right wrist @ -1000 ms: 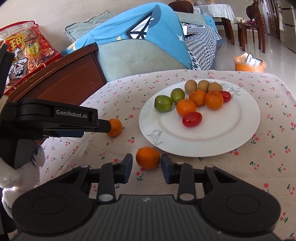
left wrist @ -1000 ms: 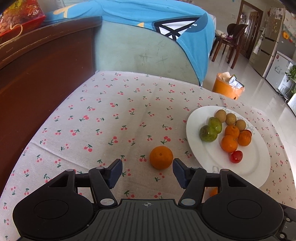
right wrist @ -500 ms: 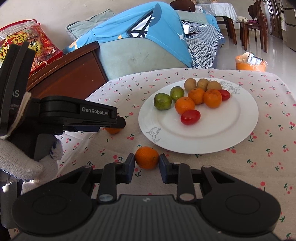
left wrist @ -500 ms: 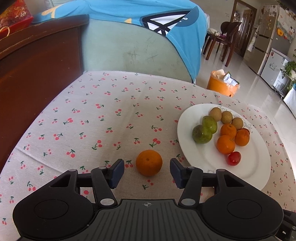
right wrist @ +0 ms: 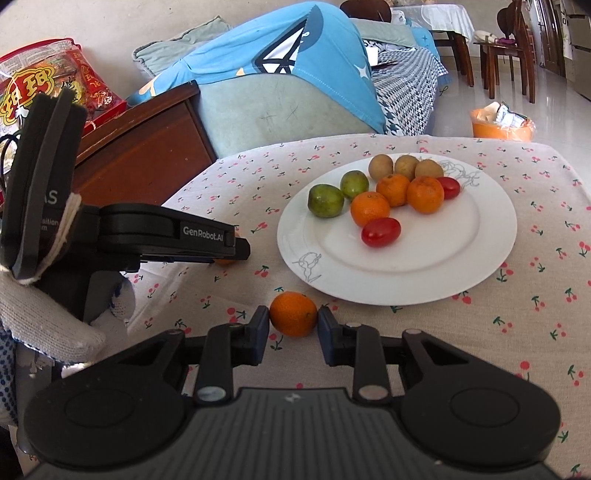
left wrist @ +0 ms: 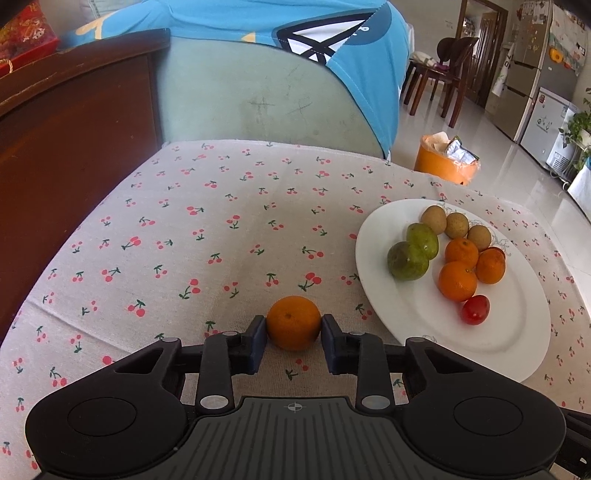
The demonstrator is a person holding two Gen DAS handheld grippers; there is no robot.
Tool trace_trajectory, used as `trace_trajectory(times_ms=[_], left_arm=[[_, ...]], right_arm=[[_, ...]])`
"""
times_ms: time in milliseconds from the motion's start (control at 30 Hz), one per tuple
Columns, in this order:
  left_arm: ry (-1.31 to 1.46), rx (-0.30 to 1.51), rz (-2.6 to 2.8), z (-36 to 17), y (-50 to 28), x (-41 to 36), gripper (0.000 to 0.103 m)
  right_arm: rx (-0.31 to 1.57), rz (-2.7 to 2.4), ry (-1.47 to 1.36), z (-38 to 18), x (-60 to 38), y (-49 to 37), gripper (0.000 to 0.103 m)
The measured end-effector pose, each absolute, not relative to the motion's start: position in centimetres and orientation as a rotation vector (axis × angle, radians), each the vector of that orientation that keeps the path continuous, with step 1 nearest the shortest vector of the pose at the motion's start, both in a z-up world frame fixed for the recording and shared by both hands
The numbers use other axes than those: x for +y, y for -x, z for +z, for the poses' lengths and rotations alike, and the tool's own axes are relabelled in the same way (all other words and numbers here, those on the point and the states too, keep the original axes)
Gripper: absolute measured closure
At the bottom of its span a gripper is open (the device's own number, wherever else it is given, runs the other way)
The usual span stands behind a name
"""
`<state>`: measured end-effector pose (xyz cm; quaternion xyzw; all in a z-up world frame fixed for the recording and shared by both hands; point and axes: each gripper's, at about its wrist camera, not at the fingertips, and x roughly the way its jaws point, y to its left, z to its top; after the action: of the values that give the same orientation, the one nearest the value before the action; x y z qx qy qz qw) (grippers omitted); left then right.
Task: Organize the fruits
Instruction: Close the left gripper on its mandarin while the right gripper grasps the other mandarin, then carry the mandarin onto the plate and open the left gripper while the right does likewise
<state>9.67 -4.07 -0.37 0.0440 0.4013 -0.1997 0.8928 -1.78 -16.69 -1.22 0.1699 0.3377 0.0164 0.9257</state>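
While both tools sit low over the cherry-print tablecloth (left wrist: 221,206), each one has a small orange pinched between its fingers. Nearest the left wrist camera, the left gripper (left wrist: 293,334) is clenched on an orange (left wrist: 293,322), both pads touching the fruit's sides, and the fruit rests on the cloth just beside the near-left rim of the white plate (left wrist: 517,332). Nearest the right wrist camera, the right gripper (right wrist: 293,325) grasps a second orange (right wrist: 293,313) the same way, its pads pressed on either side, with this fruit lying on the cloth just outside the plate's near edge (right wrist: 406,291).

To the left in the right view, the left tool's black body (right wrist: 166,236) reaches across the cloth, held by a white-gloved hand (right wrist: 44,317); only a sliver of its orange shows under its tip.

Farther on, the plate carries a red cherry tomato (right wrist: 381,231) closest, then three oranges (right wrist: 370,208) clustered together, two green fruits (right wrist: 326,200) to their left, a second tomato (right wrist: 448,187) to their right, and three small brown fruits (right wrist: 381,166) in a row at the far rim.

Beyond the table stand a dark wooden cabinet (left wrist: 74,147), a pale green sofa (left wrist: 258,99) draped with a blue cloth (left wrist: 266,18), and an orange bin (left wrist: 445,164) on the floor.
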Motion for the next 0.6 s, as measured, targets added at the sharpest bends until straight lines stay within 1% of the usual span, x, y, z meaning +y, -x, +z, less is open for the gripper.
trace_trajectory(times_ms=[167, 367, 600], left_arm=[[-0.087, 0.829, -0.401, -0.1, -9.1, -3.6, 0.074], [-0.05, 0.808, -0.407, 1.7, -7.8, -2.9, 0.074], [-0.015, 0.758, -0.48, 4.3, -6.5, -4.7, 0.074]], right_arm=[[0.692, 0.039, -0.345, -0.9, -16.6, 2.0, 0.075], [0.684, 0.047, -0.334, 0.3, -17.0, 2.9, 0.075], [0.665, 0.007, -0.313, 3.4, -20.9, 3.3, 0.075]])
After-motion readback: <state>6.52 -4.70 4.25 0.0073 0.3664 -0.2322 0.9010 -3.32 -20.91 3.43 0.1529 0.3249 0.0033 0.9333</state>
